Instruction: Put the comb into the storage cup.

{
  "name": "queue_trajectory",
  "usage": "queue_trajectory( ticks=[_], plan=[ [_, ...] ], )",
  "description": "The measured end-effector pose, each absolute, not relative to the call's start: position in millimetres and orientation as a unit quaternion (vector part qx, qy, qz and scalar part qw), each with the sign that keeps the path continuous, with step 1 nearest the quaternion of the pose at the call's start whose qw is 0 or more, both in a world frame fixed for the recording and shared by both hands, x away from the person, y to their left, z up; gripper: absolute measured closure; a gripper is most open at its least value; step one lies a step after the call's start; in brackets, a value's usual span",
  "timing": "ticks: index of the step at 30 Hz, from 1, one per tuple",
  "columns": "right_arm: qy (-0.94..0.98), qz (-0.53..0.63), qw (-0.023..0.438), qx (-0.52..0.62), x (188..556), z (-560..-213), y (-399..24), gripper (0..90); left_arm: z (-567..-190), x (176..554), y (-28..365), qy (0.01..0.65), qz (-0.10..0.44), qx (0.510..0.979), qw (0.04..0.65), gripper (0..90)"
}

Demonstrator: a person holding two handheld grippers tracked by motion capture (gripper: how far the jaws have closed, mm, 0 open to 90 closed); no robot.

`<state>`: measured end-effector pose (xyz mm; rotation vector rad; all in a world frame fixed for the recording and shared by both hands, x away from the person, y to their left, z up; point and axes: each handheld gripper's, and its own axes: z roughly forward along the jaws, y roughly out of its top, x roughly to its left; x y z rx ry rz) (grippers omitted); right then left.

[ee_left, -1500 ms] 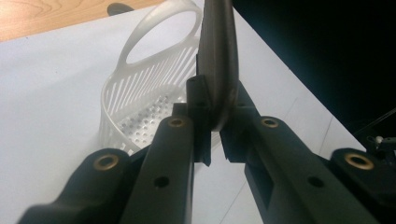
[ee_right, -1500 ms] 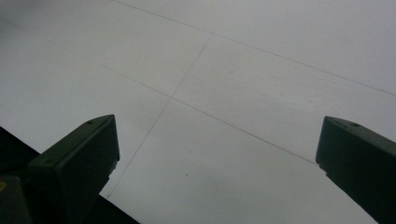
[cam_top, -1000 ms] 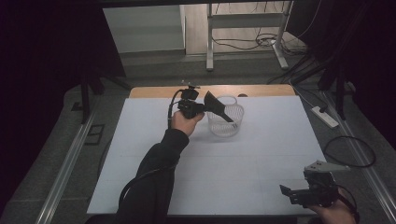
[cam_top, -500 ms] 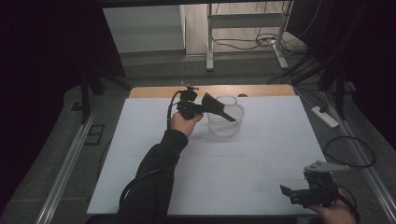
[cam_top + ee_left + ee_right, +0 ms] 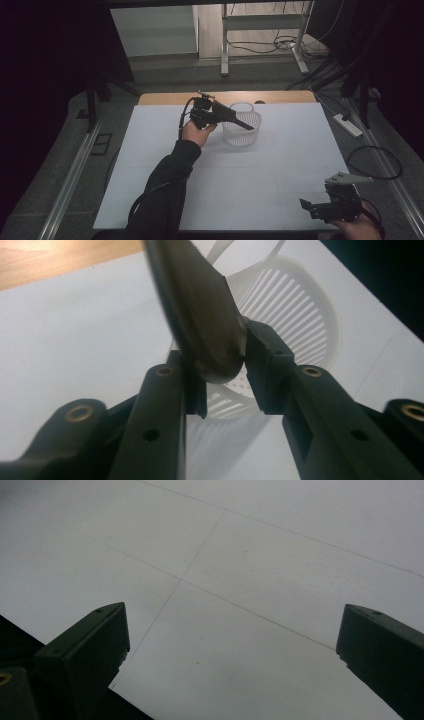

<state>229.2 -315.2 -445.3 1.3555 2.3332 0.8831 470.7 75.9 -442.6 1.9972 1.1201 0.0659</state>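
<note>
1. Now, one left gripper [image 5: 247,126] is hanging over one white slotted basket [image 5: 242,134] at the far middle of the white table [image 5: 150,150], its black jaws reaching across the basket's rim.
2. One dark, flat, rounded-end object [image 5: 200,315] is sitting between those two jaws in the left gripper view; what it is cannot be told.
3. The jaws have just been opening a little. The left pad is lying against the object, while a thin gap seems to be showing at the right pad, so the grip is looking loosened rather than tight.
4. The basket [image 5: 300,315] is standing upright just behind and below the object, empty as far as its slotted wall lets one see.
5. One right gripper [image 5: 312,207] is resting at the near right corner of the table, well apart from the basket, its two jaws standing wide apart over bare table [image 5: 250,555] with nothing between them.
6. Two hands are showing, one on each gripper, and one dark sleeve [image 5: 165,185] is stretching up the left arm.
</note>
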Motion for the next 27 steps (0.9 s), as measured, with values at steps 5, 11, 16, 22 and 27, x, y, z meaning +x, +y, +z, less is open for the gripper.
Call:
queue_trajectory(
  ticks=[5, 11, 16, 22, 27],
  plan=[
    [0.813, 0.307, 0.151, 0.472, 229.2, -445.4, -315.2, 1.2, -441.9, 468.9, 71.6, 0.439, 0.055, 0.803, 0.399, 62.4],
    [0.813, 0.306, 0.151, 0.471, 229.3, -445.5, -314.9, 1.2, -443.7, 467.8, 70.3, 0.437, 0.072, 0.808, 0.389, 54.9],
    [0.814, 0.306, 0.151, 0.471, 229.2, -445.5, -314.7, 1.3, -446.6, 468.1, 71.7, 0.443, 0.076, 0.804, 0.388, 48.5],
    [0.814, 0.305, 0.151, 0.470, 229.2, -445.6, -314.5, 1.3, -449.0, 468.3, 73.9, 0.447, 0.077, 0.804, 0.385, 42.2],
    [0.814, 0.306, 0.152, 0.470, 229.0, -445.5, -314.4, 1.3, -449.6, 467.9, 73.4, 0.448, 0.082, 0.802, 0.387, 36.7]
  ],
)
